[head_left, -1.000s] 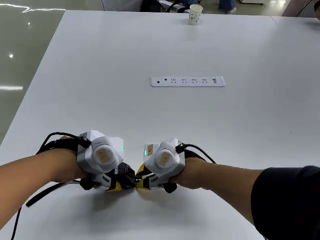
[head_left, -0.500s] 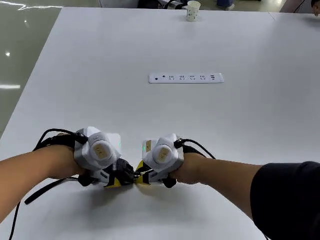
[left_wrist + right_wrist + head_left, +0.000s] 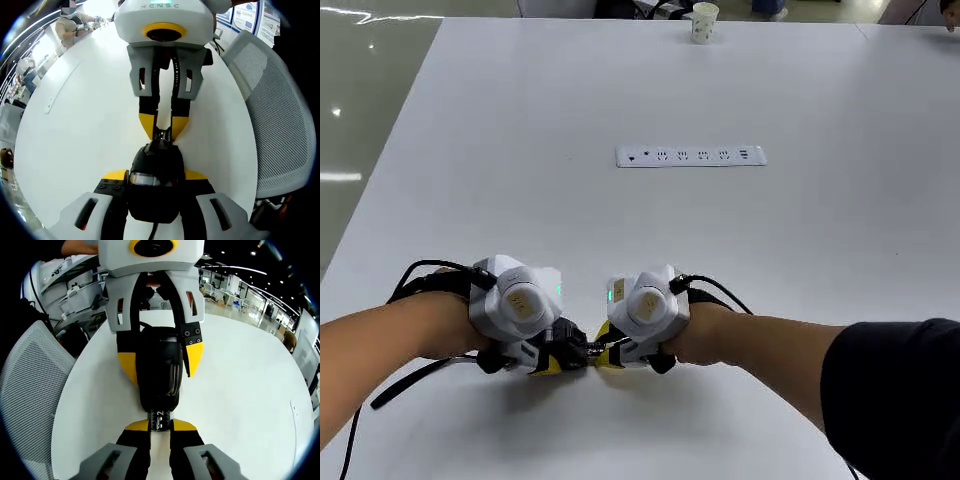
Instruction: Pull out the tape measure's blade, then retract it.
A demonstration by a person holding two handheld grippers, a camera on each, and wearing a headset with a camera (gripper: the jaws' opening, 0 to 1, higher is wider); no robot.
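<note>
The black tape measure [image 3: 152,187] sits between the jaws of my left gripper [image 3: 155,175], which is shut on its case. Facing it, my right gripper [image 3: 161,131] pinches the blade's tip with its yellow fingertips [image 3: 146,125]. In the right gripper view, the right gripper [image 3: 160,426] is shut on the short stretch of blade [image 3: 159,419] marked "2", and the case [image 3: 159,372] is held by the left gripper [image 3: 160,365]. From the head view both grippers meet low on the white table [image 3: 620,230], left gripper [image 3: 555,360] and right gripper [image 3: 605,357] almost touching, with the tape measure [image 3: 578,350] between them.
A white power strip [image 3: 690,156] lies mid-table and a paper cup [image 3: 704,22] stands at the far edge. A grey mesh chair [image 3: 280,115] is close behind the near table edge. The table's left edge borders a shiny floor [image 3: 360,120].
The head camera has tilted a little. Both grippers keep their hold and stay close together; only a short bit of blade is out.
</note>
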